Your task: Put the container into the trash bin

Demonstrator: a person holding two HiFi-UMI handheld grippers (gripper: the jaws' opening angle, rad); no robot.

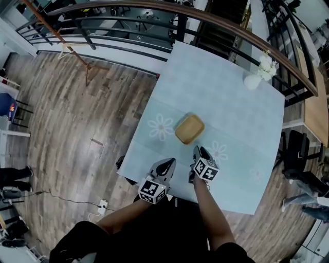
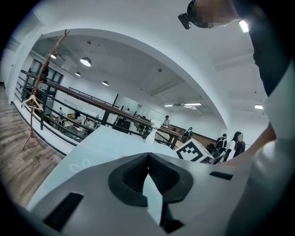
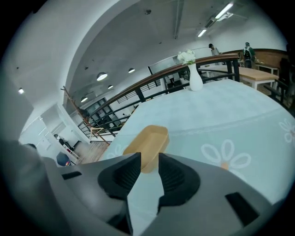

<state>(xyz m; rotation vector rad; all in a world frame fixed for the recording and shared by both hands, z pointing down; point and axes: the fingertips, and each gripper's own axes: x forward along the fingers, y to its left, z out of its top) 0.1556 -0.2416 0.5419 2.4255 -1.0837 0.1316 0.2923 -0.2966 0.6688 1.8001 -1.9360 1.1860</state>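
Left gripper: your left gripper (image 1: 170, 161) (image 2: 147, 156) is clenched, its jaw tips meeting with nothing between them; it hovers over the near edge of the table, pointing away from you
Right gripper: your right gripper (image 1: 198, 149) (image 3: 150, 159) is released, a narrow gap showing between its jaws and nothing inside that gap; it sits just to the right of the left one
Marker cubes: one rides on each gripper; the left one (image 1: 152, 190) hangs past the table's near edge, the right one (image 1: 207, 170) is over the cloth
Container: the tan container (image 1: 189, 128) (image 3: 150, 139), shallow, rectangular and empty, lies flat on the table straight ahead of your right gripper's jaws; its near end is just beside the tips, and you cannot tell from either view whether they touch
Table: a pale blue cloth (image 1: 231, 102) covers it, printed with white daisies; one daisy (image 1: 161, 126) lies just left of the container, another (image 1: 219, 151) to the right of your right gripper
Vase: a white vase (image 1: 252, 81) (image 3: 195, 79) with white flowers stands upright by the far right corner, well apart from the container
Beyond the table: a dark railing with a brown handrail (image 1: 154, 10) curves round the far side
Floor: wood planks, with a wooden coat stand (image 1: 77, 54) to the far left and a white power strip (image 1: 102, 206) near your left arm
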